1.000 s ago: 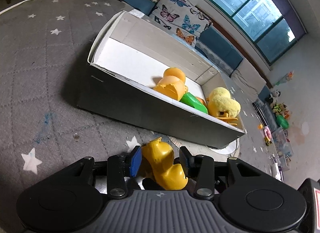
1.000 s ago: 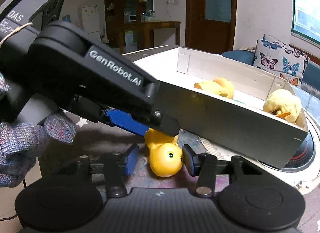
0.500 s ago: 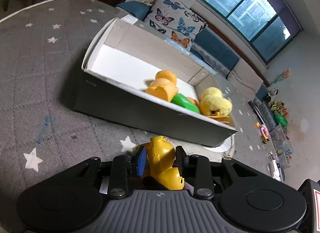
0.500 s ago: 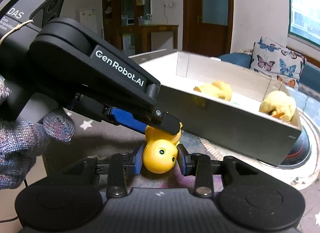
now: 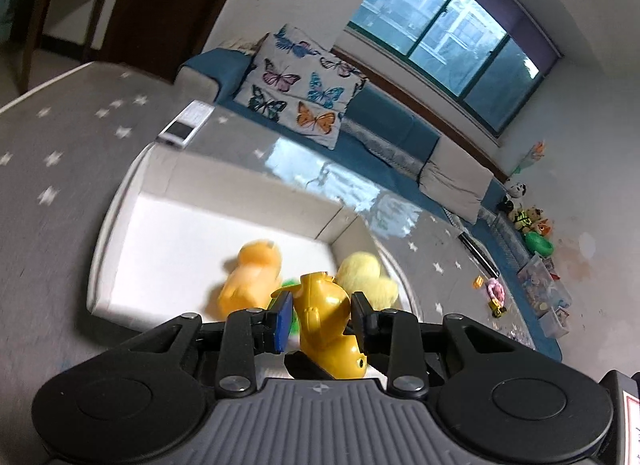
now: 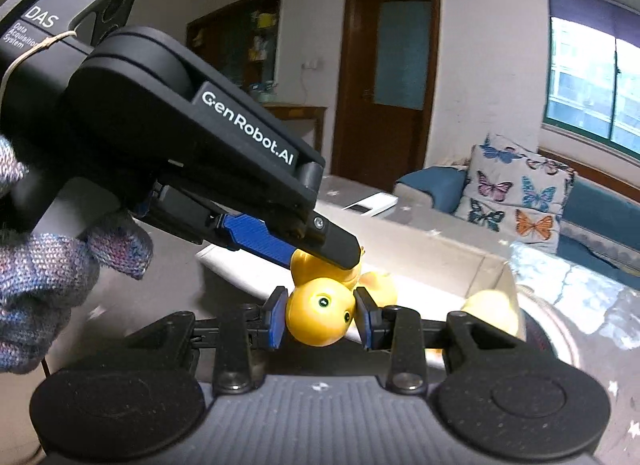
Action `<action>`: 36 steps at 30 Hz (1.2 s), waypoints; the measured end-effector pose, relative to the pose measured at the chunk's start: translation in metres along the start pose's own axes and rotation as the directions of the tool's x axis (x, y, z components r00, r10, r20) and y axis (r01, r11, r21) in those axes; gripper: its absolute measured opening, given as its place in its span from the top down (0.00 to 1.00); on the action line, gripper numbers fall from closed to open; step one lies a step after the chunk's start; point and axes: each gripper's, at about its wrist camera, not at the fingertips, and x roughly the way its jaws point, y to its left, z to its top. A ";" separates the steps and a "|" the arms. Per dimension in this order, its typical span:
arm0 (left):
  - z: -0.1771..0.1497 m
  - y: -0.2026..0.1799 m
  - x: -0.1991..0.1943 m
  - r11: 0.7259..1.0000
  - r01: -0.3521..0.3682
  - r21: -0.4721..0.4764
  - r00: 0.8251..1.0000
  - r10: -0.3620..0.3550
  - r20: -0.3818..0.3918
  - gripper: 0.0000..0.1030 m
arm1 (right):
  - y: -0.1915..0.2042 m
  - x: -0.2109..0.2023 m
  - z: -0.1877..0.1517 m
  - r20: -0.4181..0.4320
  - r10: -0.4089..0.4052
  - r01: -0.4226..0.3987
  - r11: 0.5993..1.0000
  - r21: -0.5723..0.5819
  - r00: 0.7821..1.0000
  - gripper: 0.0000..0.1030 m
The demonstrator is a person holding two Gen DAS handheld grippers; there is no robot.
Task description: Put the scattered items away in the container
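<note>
Both grippers are shut on one yellow rubber duck (image 5: 324,313), held in the air over the box's near edge. My left gripper (image 5: 320,319) clamps its body. My right gripper (image 6: 320,319) clamps its head (image 6: 320,317), with the left gripper's fingers (image 6: 280,241) crossing just above. The open white box (image 5: 120,201) lies below and ahead. Inside it are an orange duck (image 5: 252,277), a pale yellow plush duck (image 5: 366,277) and a green piece (image 5: 290,285), mostly hidden. The plush also shows in the right wrist view (image 6: 492,311).
The box sits on a grey star-patterned cover (image 5: 52,153). A white remote-like device (image 5: 186,127) lies beyond the box. A blue sofa with a butterfly cushion (image 5: 300,89) stands behind. Toys and bins (image 5: 536,277) litter the floor at right.
Both grippers have lifted the yellow duck off the cover and carried it up toward the box. One second ago the right gripper was open around the duck's head; now it is shut on it.
</note>
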 end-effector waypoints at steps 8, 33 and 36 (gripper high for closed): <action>0.026 0.004 0.054 1.000 0.007 0.016 0.998 -0.006 -0.070 0.67 | -0.035 0.038 0.003 -0.076 -0.015 0.020 0.998 0.066 0.997 0.66; -0.029 0.002 -0.009 0.990 -0.072 0.123 0.997 0.071 0.017 0.67 | -0.037 -0.012 -0.011 -0.049 -0.021 0.026 0.994 0.108 0.999 0.51; -0.041 0.000 -0.017 0.986 -0.094 0.137 0.996 0.092 0.018 0.67 | -0.032 -0.020 -0.016 -0.054 -0.017 0.023 0.994 0.104 0.998 0.40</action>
